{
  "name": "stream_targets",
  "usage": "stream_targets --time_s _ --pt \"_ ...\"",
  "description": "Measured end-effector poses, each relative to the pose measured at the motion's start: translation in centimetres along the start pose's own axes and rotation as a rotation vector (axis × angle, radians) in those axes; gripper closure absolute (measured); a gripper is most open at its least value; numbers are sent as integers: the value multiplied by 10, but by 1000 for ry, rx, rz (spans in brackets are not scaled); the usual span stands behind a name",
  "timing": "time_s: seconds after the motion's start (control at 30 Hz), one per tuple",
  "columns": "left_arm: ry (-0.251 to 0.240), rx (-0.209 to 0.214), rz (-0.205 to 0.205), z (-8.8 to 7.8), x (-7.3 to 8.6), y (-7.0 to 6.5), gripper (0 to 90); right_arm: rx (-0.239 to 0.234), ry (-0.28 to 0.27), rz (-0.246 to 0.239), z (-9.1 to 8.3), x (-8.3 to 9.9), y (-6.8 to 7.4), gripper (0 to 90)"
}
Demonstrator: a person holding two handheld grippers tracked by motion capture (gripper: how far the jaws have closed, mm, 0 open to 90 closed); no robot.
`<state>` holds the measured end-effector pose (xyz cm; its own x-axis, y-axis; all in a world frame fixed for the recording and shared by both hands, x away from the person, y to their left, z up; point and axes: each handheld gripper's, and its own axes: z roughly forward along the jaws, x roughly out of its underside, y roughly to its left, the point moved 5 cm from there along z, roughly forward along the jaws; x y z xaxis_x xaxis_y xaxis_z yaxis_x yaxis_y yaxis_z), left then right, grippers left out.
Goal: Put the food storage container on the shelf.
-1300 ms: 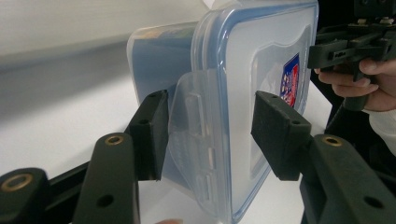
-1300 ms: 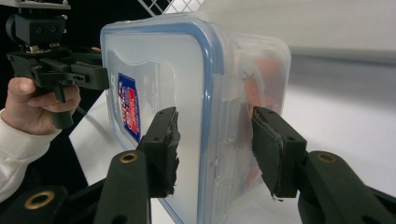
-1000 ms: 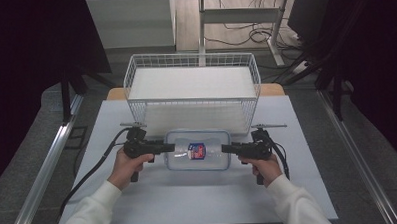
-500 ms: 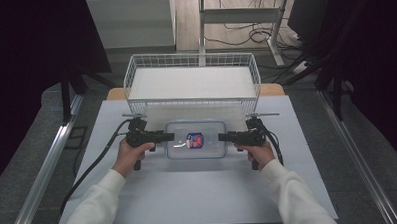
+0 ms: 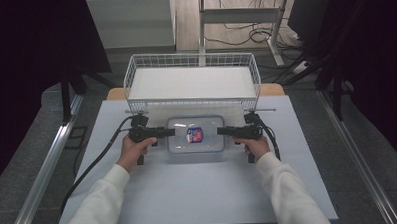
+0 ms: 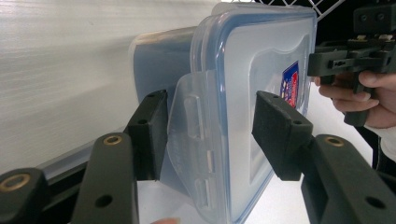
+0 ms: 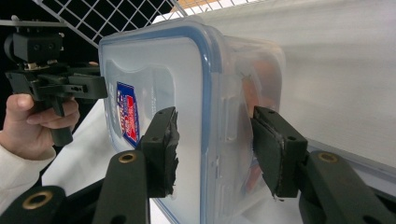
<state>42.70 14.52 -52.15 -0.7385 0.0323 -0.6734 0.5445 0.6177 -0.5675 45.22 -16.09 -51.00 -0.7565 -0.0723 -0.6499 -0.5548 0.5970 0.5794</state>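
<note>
Blue-rimmed box (image 5: 196,134) btw both tongs

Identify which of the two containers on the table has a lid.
The clear plastic box, nearer the person: a blue-rimmed lid with a sticker covers it. The white wire basket behind it is open on top.

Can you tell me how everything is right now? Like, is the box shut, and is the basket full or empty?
Plastic box: lid on; left side flap sticks out, unlatched.
Wire basket: upright, nothing in it.
Left gripper: jaws straddle the box's left end; grip unclear.
Right gripper: jaws straddle the box's right end; grip unclear.
</note>
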Motion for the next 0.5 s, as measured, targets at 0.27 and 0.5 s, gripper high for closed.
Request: stream_targets --time_s 0.27,0.5 --pt "-26 11 -99 6 -4 6 462 7 -33 91 4 -1 -6 510" --pt "-51 8 -106 11 -5 10 449 36 -52 105 6 -1 -7 502"
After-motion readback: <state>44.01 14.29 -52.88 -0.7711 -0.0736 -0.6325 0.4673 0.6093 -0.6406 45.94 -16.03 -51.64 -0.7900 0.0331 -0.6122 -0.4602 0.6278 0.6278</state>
